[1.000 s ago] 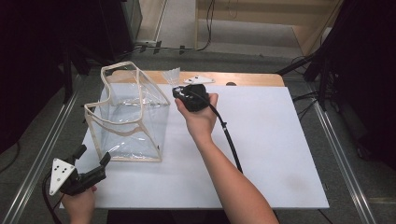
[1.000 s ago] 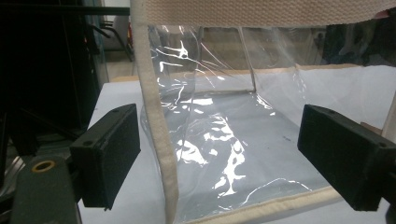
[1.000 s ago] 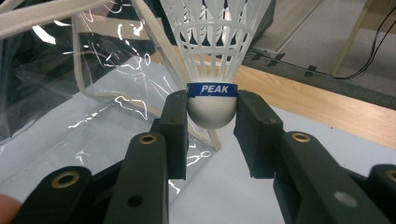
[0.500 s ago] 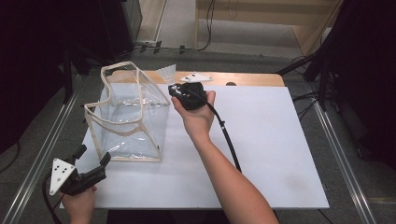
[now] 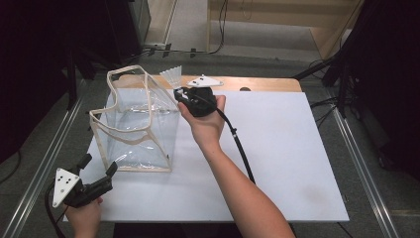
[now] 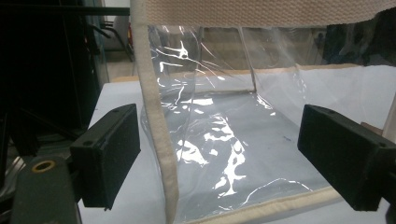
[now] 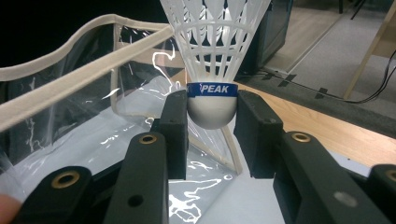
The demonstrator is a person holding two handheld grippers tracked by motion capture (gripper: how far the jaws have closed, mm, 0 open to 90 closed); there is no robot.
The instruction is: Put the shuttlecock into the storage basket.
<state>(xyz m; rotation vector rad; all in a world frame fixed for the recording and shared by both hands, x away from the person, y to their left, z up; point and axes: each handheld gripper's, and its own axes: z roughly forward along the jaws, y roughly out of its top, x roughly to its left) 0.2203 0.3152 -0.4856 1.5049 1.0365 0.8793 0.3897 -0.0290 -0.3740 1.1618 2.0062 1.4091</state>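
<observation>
the right gripper (image 7: 212,121) clamps the round white cork of a shuttlecock (image 7: 211,100), its feather skirt pointing away from the jaws, just beside the upper rim of a clear plastic bag (image 5: 133,124) that stands on the white table (image 5: 287,148). the left gripper (image 5: 99,166) sits near the bag's front corner, jaws wide apart and holding nothing.

Glossy clear plastic bag (image 5: 133,124) with woven cloth trim; matt white table (image 5: 287,163).
</observation>
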